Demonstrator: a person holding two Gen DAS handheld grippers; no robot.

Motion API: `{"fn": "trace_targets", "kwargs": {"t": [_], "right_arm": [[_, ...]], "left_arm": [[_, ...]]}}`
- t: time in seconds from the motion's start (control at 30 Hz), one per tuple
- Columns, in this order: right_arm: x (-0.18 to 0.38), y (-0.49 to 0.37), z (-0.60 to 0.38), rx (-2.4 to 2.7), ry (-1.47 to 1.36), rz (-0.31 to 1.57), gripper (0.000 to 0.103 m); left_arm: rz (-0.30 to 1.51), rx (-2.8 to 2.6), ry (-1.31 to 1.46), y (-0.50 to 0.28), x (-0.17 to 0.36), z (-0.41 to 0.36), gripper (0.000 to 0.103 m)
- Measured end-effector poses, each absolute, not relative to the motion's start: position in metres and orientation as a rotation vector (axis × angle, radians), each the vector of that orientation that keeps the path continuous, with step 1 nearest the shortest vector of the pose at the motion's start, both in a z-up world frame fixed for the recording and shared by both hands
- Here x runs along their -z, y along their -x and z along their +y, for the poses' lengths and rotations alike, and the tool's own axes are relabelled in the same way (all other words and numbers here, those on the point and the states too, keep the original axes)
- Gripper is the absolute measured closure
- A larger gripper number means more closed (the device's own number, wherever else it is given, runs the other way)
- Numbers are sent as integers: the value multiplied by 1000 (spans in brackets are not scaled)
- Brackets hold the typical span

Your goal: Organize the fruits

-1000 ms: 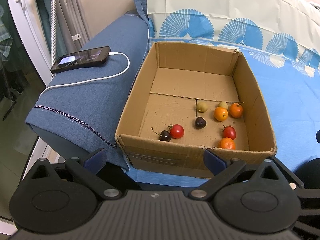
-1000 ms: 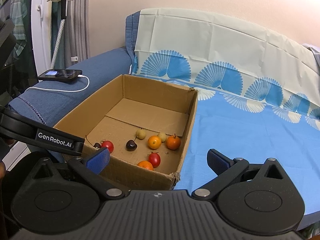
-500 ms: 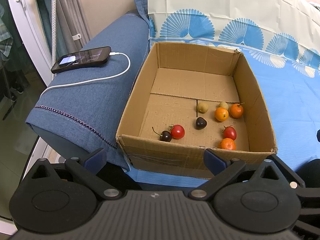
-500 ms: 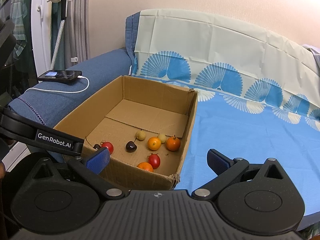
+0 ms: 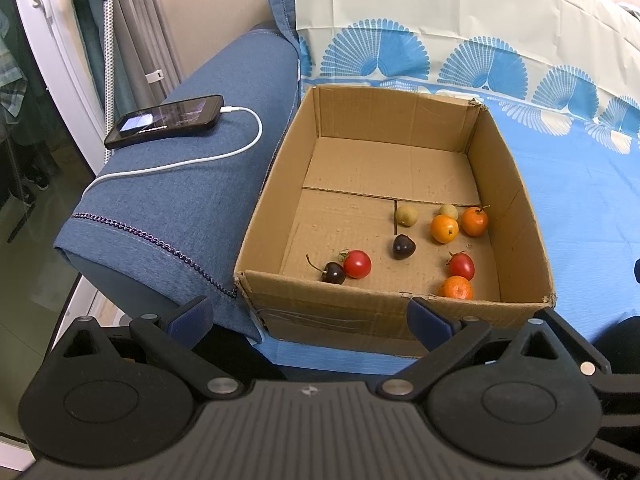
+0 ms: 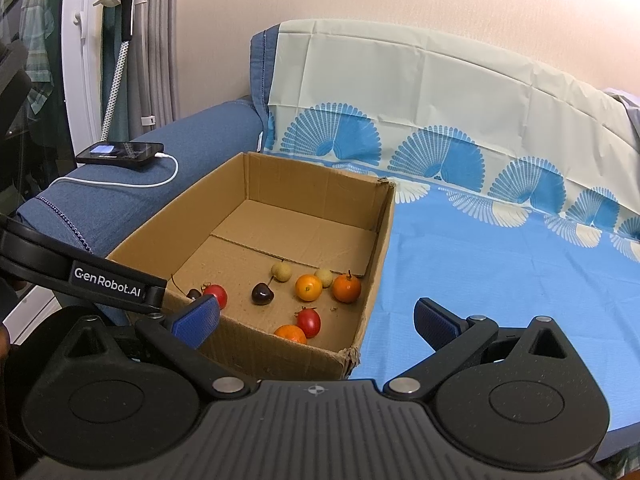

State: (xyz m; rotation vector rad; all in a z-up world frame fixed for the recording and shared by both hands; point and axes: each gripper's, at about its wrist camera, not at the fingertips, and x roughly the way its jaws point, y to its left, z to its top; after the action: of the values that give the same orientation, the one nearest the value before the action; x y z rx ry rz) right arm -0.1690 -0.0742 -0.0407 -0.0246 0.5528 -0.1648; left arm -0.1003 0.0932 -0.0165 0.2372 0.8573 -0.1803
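An open cardboard box [image 5: 276, 184] [image 6: 380, 232] lies on a blue sheet. Inside it are several small fruits: a red tomato [image 5: 357, 264] [image 6: 215, 293] beside a dark cherry [image 5: 334, 273], another dark cherry [image 5: 403, 247] [image 6: 262, 293], two pale green fruits [image 5: 406, 215], oranges [image 5: 444, 229] [image 6: 308, 287] and a second red fruit [image 5: 461, 266] [image 6: 309, 321]. My left gripper [image 5: 310, 318] hovers open before the box's near wall. My right gripper [image 6: 316, 320] is open over the box's near right corner. Both are empty.
A black phone [image 5: 166, 121] [image 6: 120, 153] on a white cable [image 5: 224, 156] rests on the blue sofa arm [image 5: 168, 208] left of the box. The blue sheet [image 6: 500, 280] spreads flat to the right. A patterned cloth [image 6: 420, 92] covers the sofa back.
Both views have shifted only slightly; the fruits and box have not moved, and both grippers stay open.
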Motion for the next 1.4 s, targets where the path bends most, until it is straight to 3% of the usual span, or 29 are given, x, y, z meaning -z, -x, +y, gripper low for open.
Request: {"fn": "trace_targets", "kwargs": {"t": [1.4], "right_arm": [[47, 167, -78, 172, 11, 557, 1]], "left_arm": [[874, 165, -261, 99, 24, 89, 0]]}}
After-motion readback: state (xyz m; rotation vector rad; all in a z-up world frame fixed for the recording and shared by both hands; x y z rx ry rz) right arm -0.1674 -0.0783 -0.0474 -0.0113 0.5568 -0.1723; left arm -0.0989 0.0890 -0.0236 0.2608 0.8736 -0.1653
